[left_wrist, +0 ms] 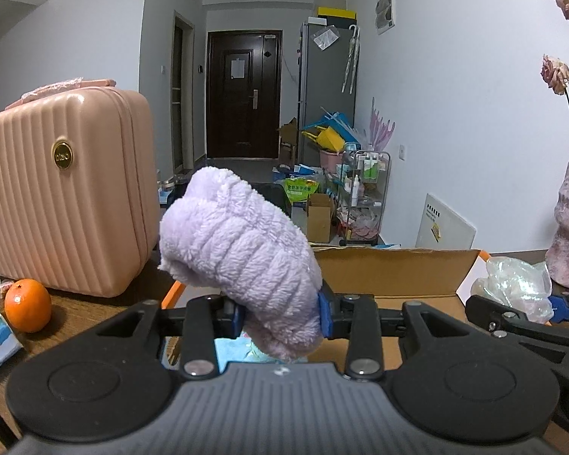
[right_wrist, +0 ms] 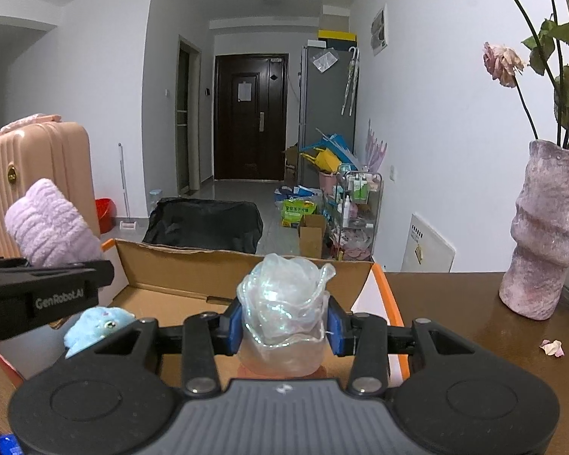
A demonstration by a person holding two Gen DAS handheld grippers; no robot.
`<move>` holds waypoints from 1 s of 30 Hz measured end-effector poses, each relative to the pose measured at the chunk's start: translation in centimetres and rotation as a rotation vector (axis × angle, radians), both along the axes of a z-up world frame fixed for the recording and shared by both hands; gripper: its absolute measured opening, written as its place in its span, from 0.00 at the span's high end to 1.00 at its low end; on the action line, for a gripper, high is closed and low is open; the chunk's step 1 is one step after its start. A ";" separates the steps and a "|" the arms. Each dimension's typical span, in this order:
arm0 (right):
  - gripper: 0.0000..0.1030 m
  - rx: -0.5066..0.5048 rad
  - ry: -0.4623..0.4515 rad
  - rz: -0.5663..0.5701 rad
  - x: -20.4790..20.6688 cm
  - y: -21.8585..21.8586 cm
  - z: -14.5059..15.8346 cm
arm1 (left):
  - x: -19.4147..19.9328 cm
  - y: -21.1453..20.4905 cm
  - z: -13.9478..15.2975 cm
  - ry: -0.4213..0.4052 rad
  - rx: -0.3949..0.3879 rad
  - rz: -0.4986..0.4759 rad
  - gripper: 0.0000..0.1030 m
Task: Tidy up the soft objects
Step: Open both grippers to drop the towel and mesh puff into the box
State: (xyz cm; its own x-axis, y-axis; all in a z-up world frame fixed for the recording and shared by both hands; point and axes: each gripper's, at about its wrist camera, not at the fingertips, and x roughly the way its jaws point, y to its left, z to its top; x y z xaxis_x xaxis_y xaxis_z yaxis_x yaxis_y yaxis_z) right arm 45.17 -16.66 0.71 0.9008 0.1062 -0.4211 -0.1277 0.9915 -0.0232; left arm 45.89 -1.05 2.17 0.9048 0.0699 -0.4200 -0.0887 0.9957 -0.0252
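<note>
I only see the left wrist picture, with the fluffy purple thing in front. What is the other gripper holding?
Observer: The right gripper is shut on a crumpled, shiny clear plastic bundle, over the open cardboard box.
Operator: Is anything in the box yet?
Observer: Yes, a light blue plush toy lies at its left side.
Operator: What is behind the box?
Observer: A black bag sits on the floor just beyond it.
</note>
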 end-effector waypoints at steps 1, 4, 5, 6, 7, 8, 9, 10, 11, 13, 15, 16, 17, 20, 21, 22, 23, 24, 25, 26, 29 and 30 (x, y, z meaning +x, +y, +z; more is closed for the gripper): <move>0.53 0.000 0.004 -0.001 0.1 -0.1 -0.1 | 0.0 0.1 0.0 0.002 -0.008 0.001 0.58; 0.39 0.000 0.007 -0.016 0.1 -0.2 -0.2 | 0.1 0.7 0.0 0.005 -0.040 0.007 0.44; 0.28 0.002 0.008 -0.021 0.2 -0.3 -0.2 | 0.1 0.9 0.0 0.004 -0.047 0.012 0.32; 0.21 0.006 0.008 -0.026 0.2 -0.4 -0.2 | 0.0 1.1 0.0 0.000 -0.048 0.023 0.24; 0.10 0.010 0.007 -0.031 0.2 -0.5 -0.2 | -0.1 1.2 0.0 -0.009 -0.045 0.034 0.11; 0.03 0.016 0.003 -0.037 0.1 -0.7 -0.2 | -0.3 1.2 0.1 -0.022 -0.037 0.047 0.02; 0.00 0.021 -0.002 -0.044 0.0 -0.7 -0.2 | -0.6 0.9 0.2 -0.033 -0.029 0.057 0.00; 0.00 0.024 -0.007 -0.049 0.0 -0.8 -0.1 | -0.7 0.8 0.3 -0.043 -0.026 0.059 0.00; 0.00 0.028 -0.014 -0.053 -0.1 -0.8 -0.1 | -0.8 0.8 0.3 -0.046 -0.026 0.053 0.00; 0.00 0.032 -0.008 -0.053 -0.1 -0.9 -0.1 | -0.8 0.6 0.3 -0.041 -0.023 0.047 0.00; 0.00 0.039 -0.002 -0.054 0.0 -1.0 -0.1 | -0.9 0.7 0.3 -0.042 -0.012 0.046 0.00; 0.00 0.041 0.000 -0.056 0.0 -1.1 -0.1 | -0.9 0.6 0.3 -0.043 -0.010 0.049 0.00; 0.00 0.042 0.001 -0.057 0.1 -1.1 -0.1 | -0.9 0.6 0.3 -0.043 -0.011 0.048 0.00; 0.00 0.044 0.003 -0.059 0.0 -1.1 0.0 | -0.9 0.6 0.3 -0.040 -0.016 0.049 0.00; 0.00 0.045 0.003 -0.060 0.1 -1.2 0.0 | -1.0 0.6 0.3 -0.039 -0.016 0.050 0.00; 0.00 0.044 0.003 -0.060 0.1 -1.2 0.0 | -1.0 0.6 0.3 -0.039 -0.017 0.051 0.00; 0.00 0.044 0.003 -0.060 0.1 -1.2 -0.1 | -0.9 0.7 0.3 -0.039 -0.018 0.052 0.00; 0.00 0.045 0.003 -0.061 0.1 -1.3 0.0 | -1.0 0.7 0.3 -0.040 -0.019 0.053 0.00; 0.00 0.046 0.003 -0.062 0.2 -1.4 0.0 | -1.1 0.7 0.4 -0.041 -0.020 0.054 0.00; 0.00 0.047 0.004 -0.063 0.2 -1.4 0.1 | -1.1 0.7 0.4 -0.041 -0.020 0.057 0.00; 0.00 0.051 0.003 -0.062 -0.1 -1.5 0.3 | -1.5 0.8 0.7 -0.046 -0.023 0.063 0.00; 0.00 0.050 -0.001 -0.060 -0.3 -1.5 0.3 | -1.6 0.9 0.8 -0.049 -0.025 0.064 0.00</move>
